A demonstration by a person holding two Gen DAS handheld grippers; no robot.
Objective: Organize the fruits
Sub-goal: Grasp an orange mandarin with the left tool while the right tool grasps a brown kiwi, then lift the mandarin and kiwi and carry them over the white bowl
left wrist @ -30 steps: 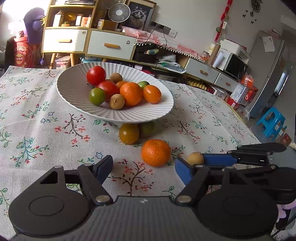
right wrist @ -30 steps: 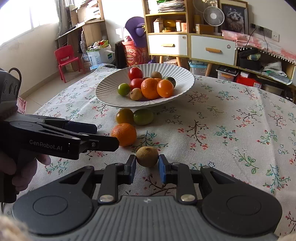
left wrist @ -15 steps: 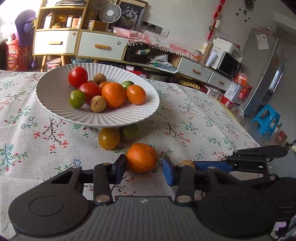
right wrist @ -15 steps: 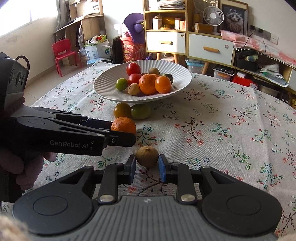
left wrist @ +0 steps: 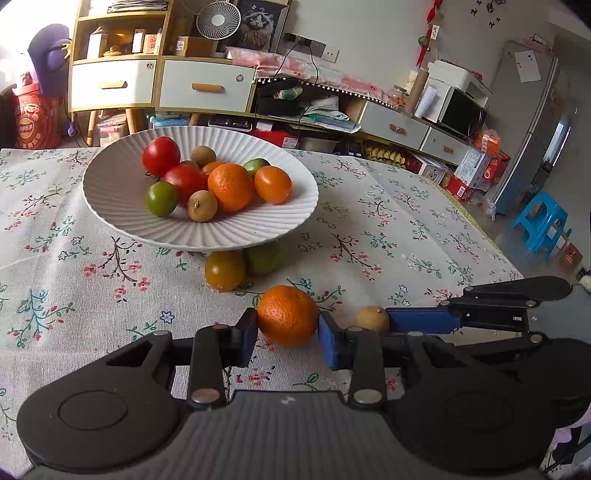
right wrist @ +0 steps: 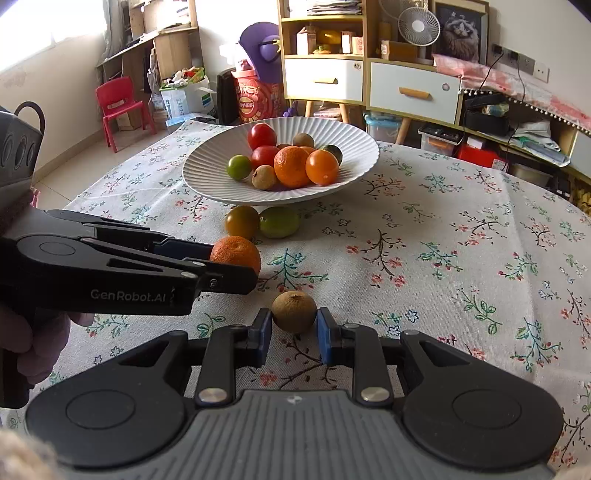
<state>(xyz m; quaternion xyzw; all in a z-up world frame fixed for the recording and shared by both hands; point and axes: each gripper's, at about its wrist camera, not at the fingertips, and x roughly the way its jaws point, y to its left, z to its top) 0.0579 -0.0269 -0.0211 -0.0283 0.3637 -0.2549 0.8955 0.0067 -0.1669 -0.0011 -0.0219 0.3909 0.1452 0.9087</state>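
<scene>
Orange (left wrist: 287,314) between closing left gripper (left wrist: 287,334); right gripper (right wrist: 294,331) clamped on brown fruit (right wrist: 294,311), tablecloth (right wrist: 461,258) bare alongside.

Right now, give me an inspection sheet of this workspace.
Surface: floral tablecloth, flat.
Job's things: white bowl holds mixed fruit; loose tangerine, brown fruit, yellow-green tomato and green fruit lie on the cloth.
Clutter: nothing seen on the table.
Grippers: left gripper closing, pads on the tangerine; right gripper shut on the brown fruit.
Cables: black cords hang from a wall socket, away from the table.
Surroundings: drawers, fan, red chair.
</scene>
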